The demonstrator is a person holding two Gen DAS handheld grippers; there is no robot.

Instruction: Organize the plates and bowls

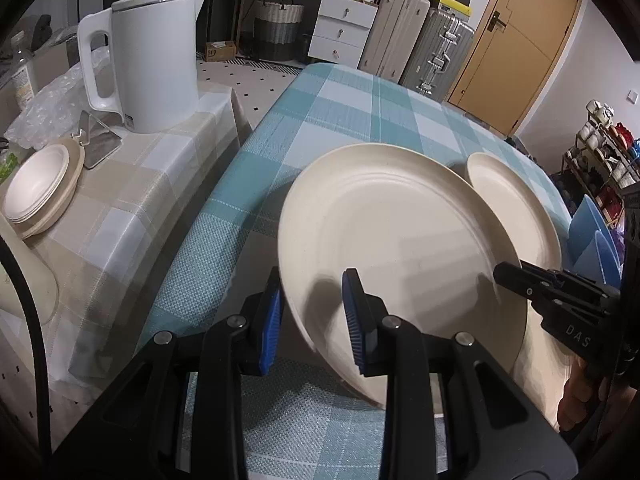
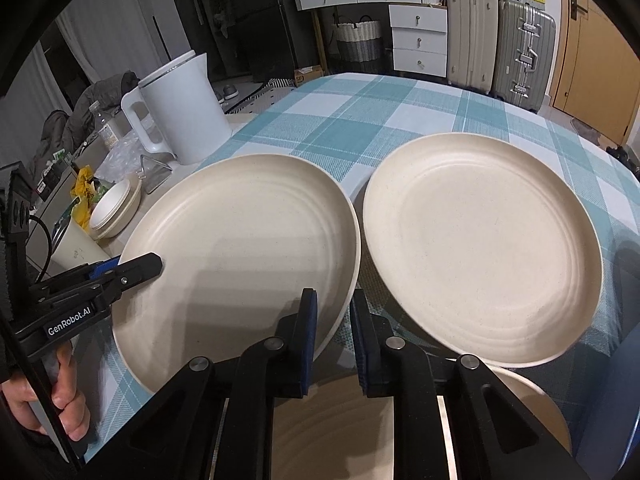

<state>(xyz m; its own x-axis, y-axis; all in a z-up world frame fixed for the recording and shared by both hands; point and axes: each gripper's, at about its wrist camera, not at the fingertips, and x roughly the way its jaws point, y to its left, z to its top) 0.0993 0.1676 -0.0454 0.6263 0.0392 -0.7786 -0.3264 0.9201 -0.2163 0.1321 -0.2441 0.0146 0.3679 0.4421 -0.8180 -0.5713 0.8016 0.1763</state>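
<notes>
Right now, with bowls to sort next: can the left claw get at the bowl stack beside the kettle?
Probably not yet: the left claw is occupied, clamped on the near plate; nothing else seems to block the bowl stack.

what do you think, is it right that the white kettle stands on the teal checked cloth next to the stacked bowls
Not quite. The white kettle stands on the beige checked cloth, not on the teal checked cloth, as the left wrist view shows. The stacked bowls do sit next to it there.
</notes>
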